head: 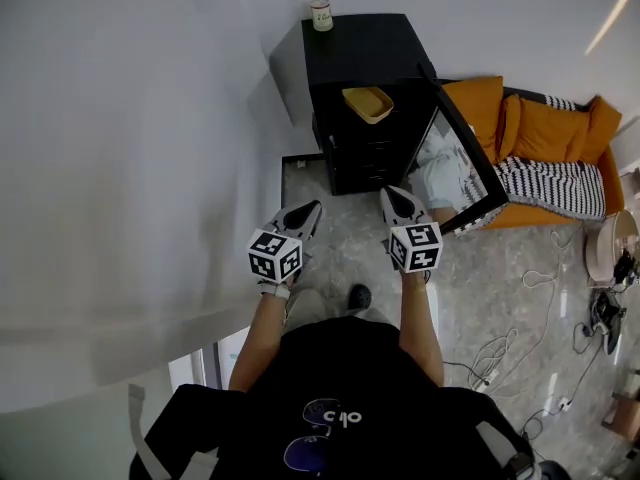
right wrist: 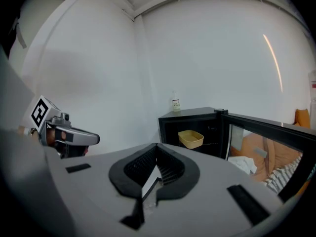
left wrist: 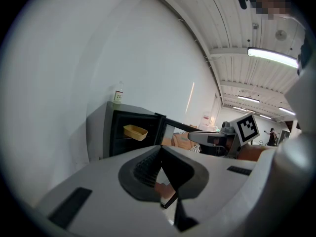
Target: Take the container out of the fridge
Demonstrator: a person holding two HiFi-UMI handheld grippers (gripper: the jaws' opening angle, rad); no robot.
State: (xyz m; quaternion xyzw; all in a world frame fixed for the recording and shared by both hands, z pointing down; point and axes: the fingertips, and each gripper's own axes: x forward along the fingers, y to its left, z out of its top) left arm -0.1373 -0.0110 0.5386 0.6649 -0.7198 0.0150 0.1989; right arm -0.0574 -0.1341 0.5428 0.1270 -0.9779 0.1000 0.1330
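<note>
The approach is in hand: left gripper (head: 310, 210) and right gripper (head: 393, 198), both closed and empty, hover before the open fridge (head: 365, 43), whose shelf holds the yellow container (head: 367, 104), so the next move calls for opening the jaws and reaching inside.

You had two grippers (left gripper (head: 314, 208), right gripper (head: 389, 195)), one mini fridge (head: 360, 48), one yellow container (head: 367, 103) and one bottle (head: 321, 14) on top.

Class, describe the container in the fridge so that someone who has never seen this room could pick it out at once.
Against the white wall stands a small black fridge with its door swung open. In its upper part sits the container, a shallow, open, pale yellow tub. It is the only bright thing in the dark interior; the small bottle stands on top of the fridge.
</note>
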